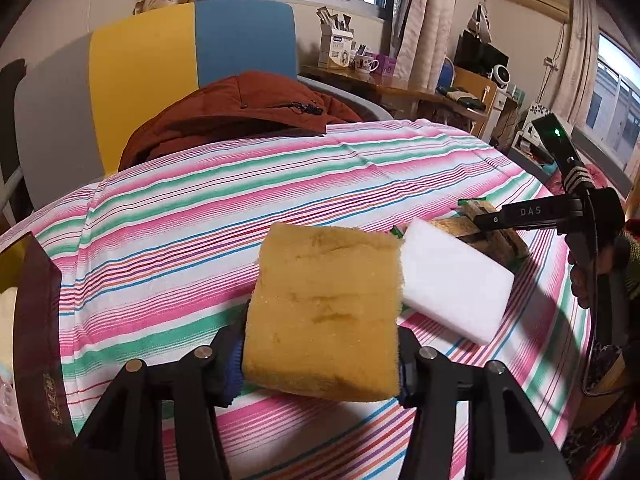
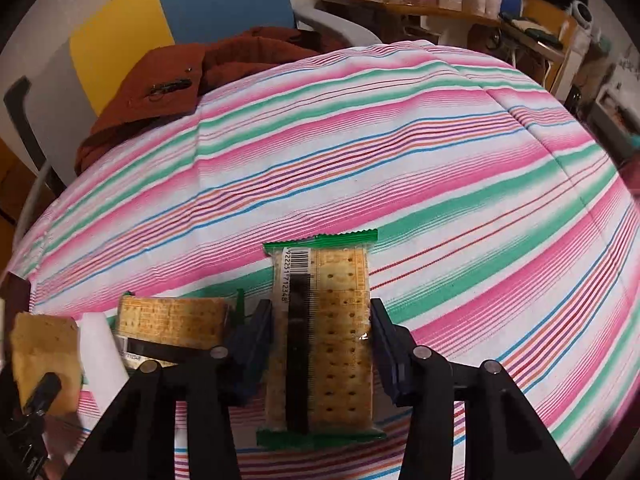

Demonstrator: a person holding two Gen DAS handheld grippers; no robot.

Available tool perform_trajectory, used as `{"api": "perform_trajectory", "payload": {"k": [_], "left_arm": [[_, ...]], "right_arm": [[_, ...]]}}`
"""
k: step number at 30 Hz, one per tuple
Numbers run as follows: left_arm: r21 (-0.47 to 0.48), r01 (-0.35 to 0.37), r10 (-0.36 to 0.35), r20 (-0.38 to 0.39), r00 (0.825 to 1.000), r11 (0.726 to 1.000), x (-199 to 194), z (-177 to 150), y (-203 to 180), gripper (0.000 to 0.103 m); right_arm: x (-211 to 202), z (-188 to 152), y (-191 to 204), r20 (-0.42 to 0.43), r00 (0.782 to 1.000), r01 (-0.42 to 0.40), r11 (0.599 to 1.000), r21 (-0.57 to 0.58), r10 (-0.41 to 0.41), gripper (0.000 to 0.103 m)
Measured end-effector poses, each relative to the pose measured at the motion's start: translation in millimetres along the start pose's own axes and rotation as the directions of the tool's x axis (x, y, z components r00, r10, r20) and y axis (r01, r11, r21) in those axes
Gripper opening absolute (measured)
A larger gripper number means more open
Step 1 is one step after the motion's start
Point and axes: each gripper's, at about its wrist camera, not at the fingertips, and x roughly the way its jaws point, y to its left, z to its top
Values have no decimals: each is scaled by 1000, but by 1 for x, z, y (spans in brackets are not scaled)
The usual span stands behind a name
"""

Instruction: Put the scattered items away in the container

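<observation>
In the left wrist view, the left gripper (image 1: 320, 356) clamps a yellow sponge (image 1: 324, 312) above the striped cloth (image 1: 200, 208); a white block (image 1: 456, 284) lies at its 2 o'clock. In the right wrist view, the right gripper (image 2: 322, 344) pinches a cracker pack (image 2: 326, 336), a second pack (image 2: 172, 322) at its 9 o'clock.
</observation>
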Motion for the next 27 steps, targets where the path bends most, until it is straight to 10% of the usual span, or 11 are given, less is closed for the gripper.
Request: {"api": "perform_trajectory", "payload": {"k": [14,27], "left_arm": [[20,-12,11,86,996,1000,-51,-22,-5,55],[-40,-100,106,203,973,994,-125,-36,13,55]], "right_arm": [[-57,-45,35,211,976,64,996,-66,-48,47],[-128,-104,86,387,914,-67,986,-150,122,48]]}}
